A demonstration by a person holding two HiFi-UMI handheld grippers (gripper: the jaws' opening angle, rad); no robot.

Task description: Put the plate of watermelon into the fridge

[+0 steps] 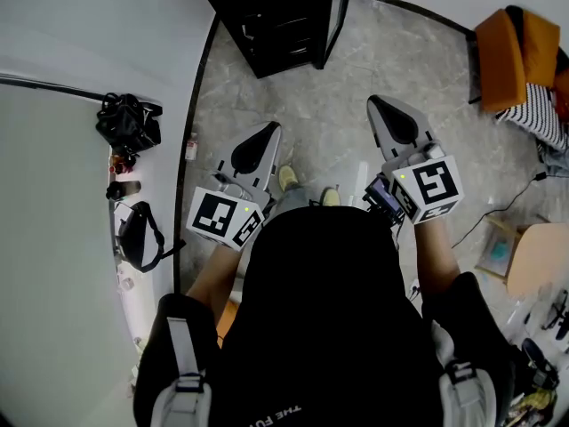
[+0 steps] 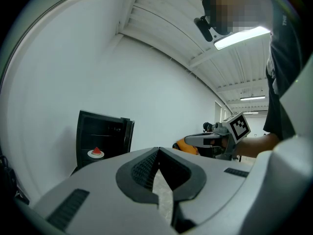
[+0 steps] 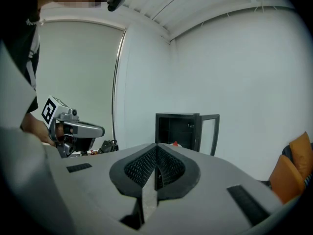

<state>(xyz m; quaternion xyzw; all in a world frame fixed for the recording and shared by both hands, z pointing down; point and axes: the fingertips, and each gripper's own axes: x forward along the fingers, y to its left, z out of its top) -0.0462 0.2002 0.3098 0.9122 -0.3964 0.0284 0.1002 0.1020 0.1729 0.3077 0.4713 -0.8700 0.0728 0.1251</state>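
A white plate [image 2: 96,155] bearing a red watermelon [image 2: 96,150] wedge sits upright inside the open black fridge [image 2: 105,129].

Bare workroom of lab or studio kind; plain white wall [image 1: 98,25]; stone-tile floor [image 1: 356,78]; ceiling strip light [image 2: 242,36]; small black fridge [image 1: 276,20] on the floor; orange chair [image 1: 511,52]; loose cable [image 1: 498,212].
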